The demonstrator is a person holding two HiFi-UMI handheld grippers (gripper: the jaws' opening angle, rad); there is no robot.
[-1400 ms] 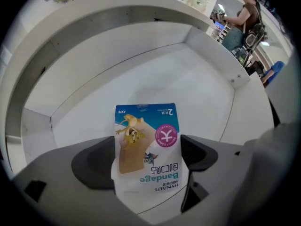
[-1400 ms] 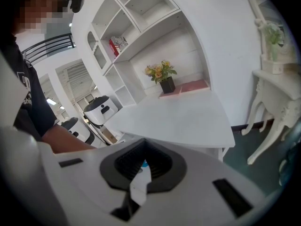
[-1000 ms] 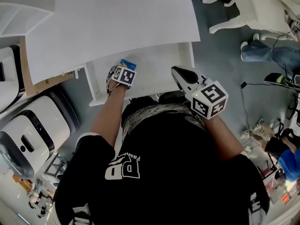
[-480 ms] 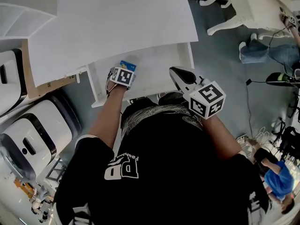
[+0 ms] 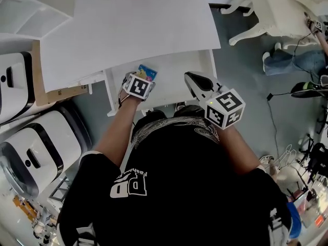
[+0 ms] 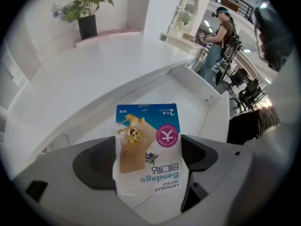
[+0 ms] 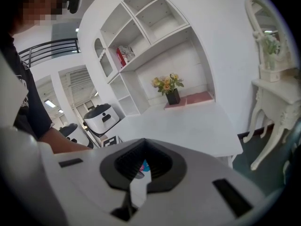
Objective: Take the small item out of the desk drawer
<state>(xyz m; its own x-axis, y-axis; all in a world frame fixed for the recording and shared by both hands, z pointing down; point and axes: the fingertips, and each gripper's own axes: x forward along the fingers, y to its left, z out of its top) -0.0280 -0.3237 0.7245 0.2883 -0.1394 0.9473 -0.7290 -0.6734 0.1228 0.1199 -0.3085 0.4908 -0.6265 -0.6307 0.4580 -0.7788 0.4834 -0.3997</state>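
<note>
A small blue and white bandage packet (image 5: pixel 147 73) (image 6: pixel 146 140) is pinched between the jaws of my left gripper (image 5: pixel 141 80) (image 6: pixel 149 160), which is shut on it. It is held just above the floor of the open white desk drawer (image 5: pixel 177 75) (image 6: pixel 190 102). My right gripper (image 5: pixel 193 79) (image 7: pixel 141 173) hovers over the drawer's right half, near its front edge. Its dark pads meet with nothing between them. A sliver of the packet shows through them in the right gripper view.
The white desk top (image 5: pixel 133 24) lies behind the drawer, with a vase of flowers (image 6: pixel 87 25) at its back. White machines (image 5: pixel 36 147) and a cardboard box (image 5: pixel 56 92) stand at the left. A white ornate chair (image 5: pixel 266 9) and a person's legs (image 5: pixel 294 60) are to the right.
The left gripper still grips the packet, and both sit slightly further right in the head view. The right gripper has barely moved.
</note>
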